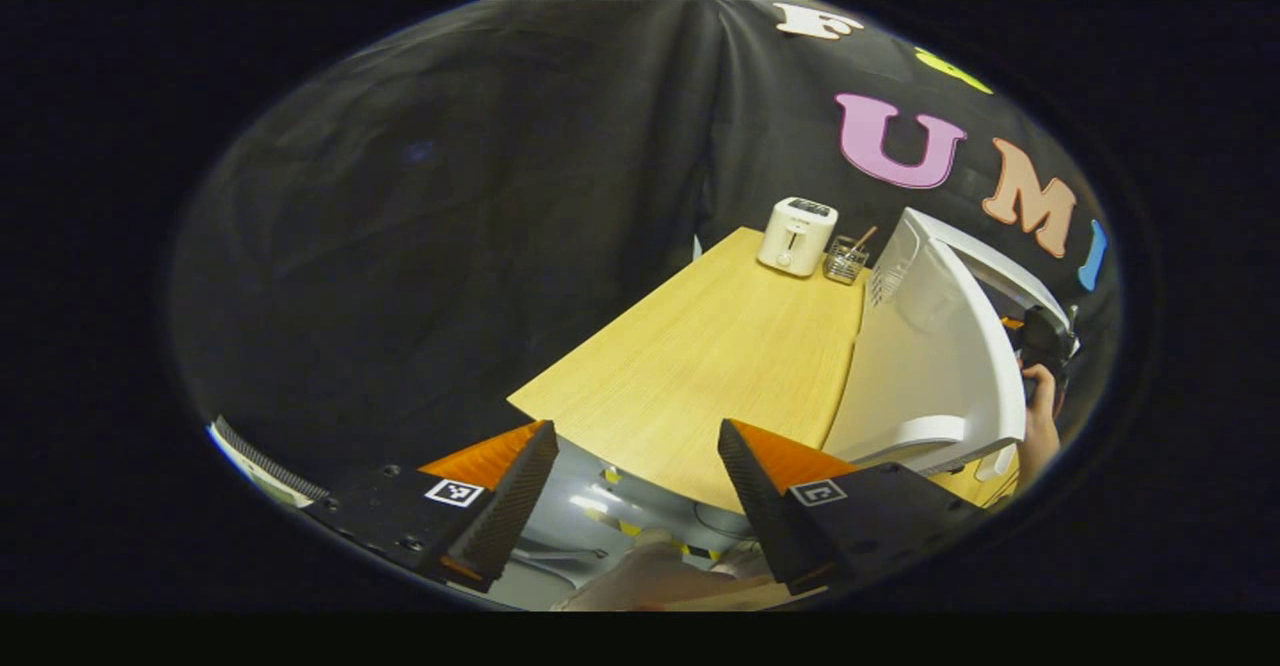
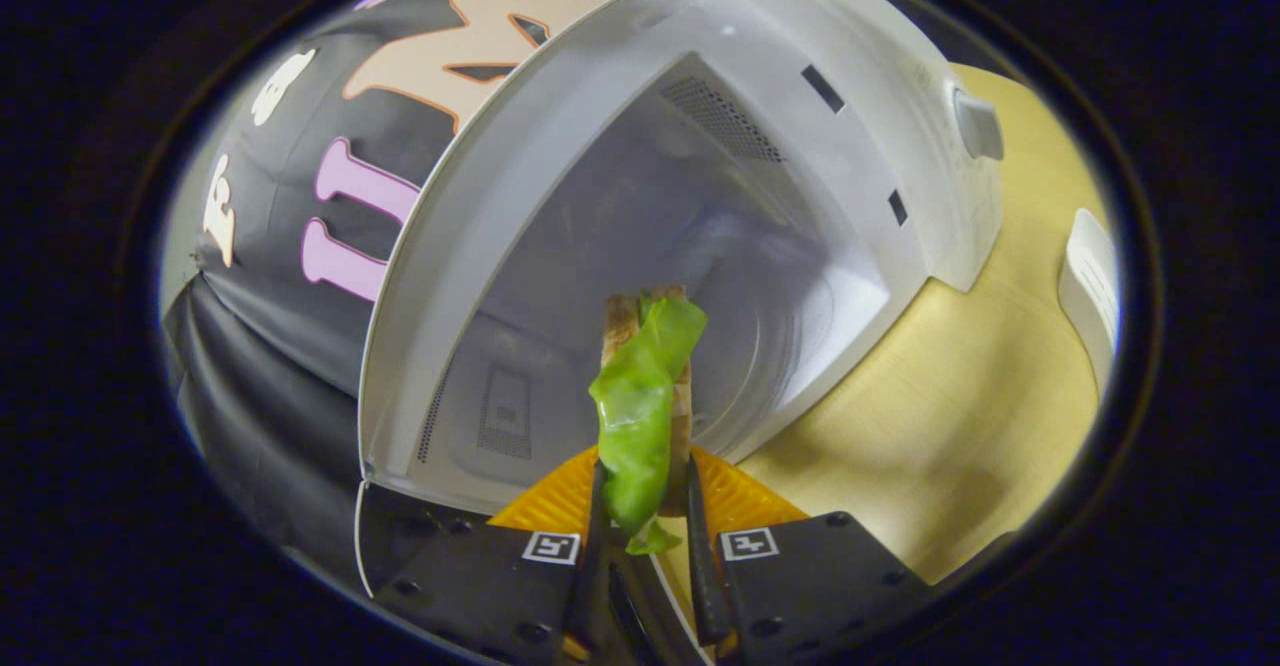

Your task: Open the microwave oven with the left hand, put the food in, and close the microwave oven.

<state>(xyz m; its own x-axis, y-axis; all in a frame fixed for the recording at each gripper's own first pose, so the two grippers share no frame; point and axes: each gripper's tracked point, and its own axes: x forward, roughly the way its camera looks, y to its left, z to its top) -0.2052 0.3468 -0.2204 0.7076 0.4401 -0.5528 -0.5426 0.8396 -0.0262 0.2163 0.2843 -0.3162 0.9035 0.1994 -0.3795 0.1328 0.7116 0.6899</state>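
My right gripper point(image 2: 645, 506) pinches the food point(image 2: 640, 416) — bread with a green leaf — at the open microwave's point(image 2: 760, 196) mouth, twelve o'clock ahead. My left gripper point(image 1: 640, 486) hangs open over the counter point(image 1: 720, 366), the door point(image 1: 930, 346) at two o'clock.

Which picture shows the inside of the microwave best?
The right gripper view: it looks straight into the open microwave, with the sandwich held in front. The left gripper view shows the microwave from the side, behind its open door.
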